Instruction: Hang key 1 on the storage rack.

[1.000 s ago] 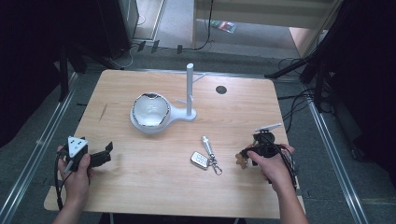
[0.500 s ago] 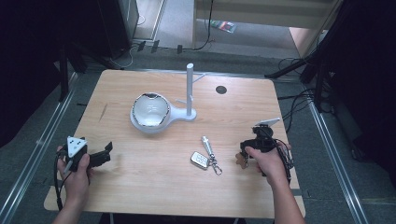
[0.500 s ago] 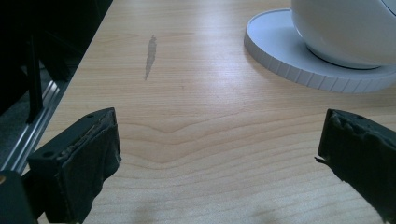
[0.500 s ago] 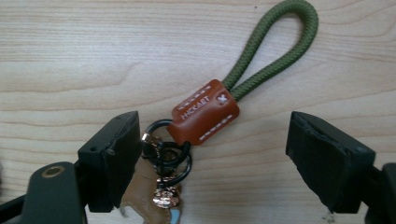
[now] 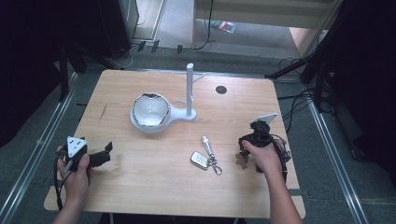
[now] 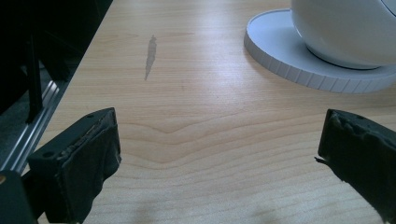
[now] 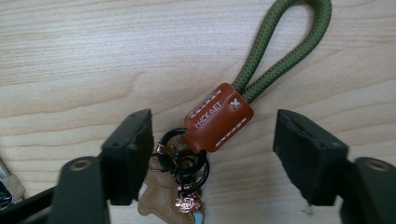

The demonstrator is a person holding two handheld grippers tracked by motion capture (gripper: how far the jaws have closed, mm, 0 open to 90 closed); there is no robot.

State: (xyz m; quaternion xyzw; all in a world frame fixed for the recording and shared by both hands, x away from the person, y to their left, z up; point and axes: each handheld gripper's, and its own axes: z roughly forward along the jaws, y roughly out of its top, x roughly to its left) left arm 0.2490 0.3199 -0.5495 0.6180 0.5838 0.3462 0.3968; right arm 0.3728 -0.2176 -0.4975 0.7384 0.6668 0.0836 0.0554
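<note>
Item: rope keychain (image 7: 219, 116) flat on surface (image 5: 140, 186). Right claw (image 7: 215, 154) astride it, jaws just closing, not yet clamped. Left claw (image 6: 219, 154) apart, idle. Lift pending.

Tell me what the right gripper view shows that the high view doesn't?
Right gripper view alone: the keychain's detail, a green cord loop, a brown leather tag, black rings and a small charm, lying between the right gripper's jaws, which have just been closing and do not yet press on it. High view alone: the white bowl stand, the car key and the left gripper. Both: the wooden table.
</note>
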